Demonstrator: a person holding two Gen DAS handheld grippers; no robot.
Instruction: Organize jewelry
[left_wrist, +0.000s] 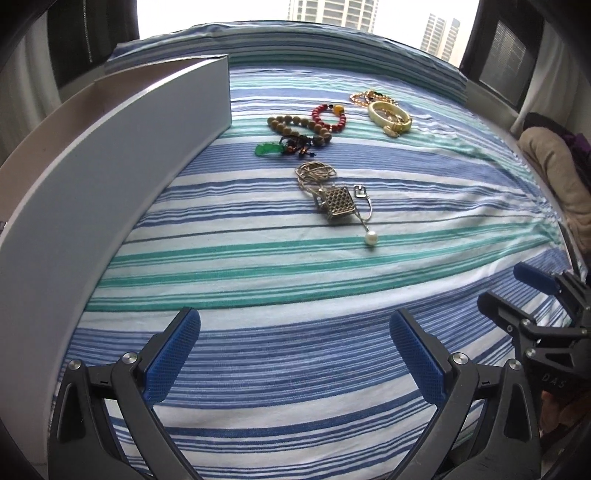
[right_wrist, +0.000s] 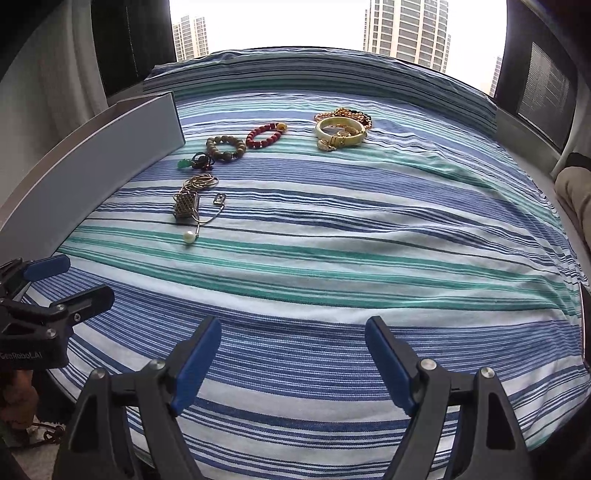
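Jewelry lies on a striped cloth (left_wrist: 295, 280). A silver chain with a cage pendant (left_wrist: 338, 205) and a pearl (left_wrist: 370, 238) is nearest. Behind it lie a green pendant (left_wrist: 266, 149), a brown bead bracelet (left_wrist: 299, 125), a red bead bracelet (left_wrist: 328, 116) and a cream bangle (left_wrist: 389, 116) with gold chains. They also show in the right wrist view: cage pendant (right_wrist: 187, 206), pearl (right_wrist: 189, 237), bangle (right_wrist: 341, 134). My left gripper (left_wrist: 295, 354) is open and empty, well short of the pearl. My right gripper (right_wrist: 293, 363) is open and empty, beside it.
A long grey open box (left_wrist: 110, 177) stands along the left edge of the cloth; it also shows in the right wrist view (right_wrist: 92, 173). A window with tower blocks is behind. A beige bundle (left_wrist: 554, 173) lies at the right edge.
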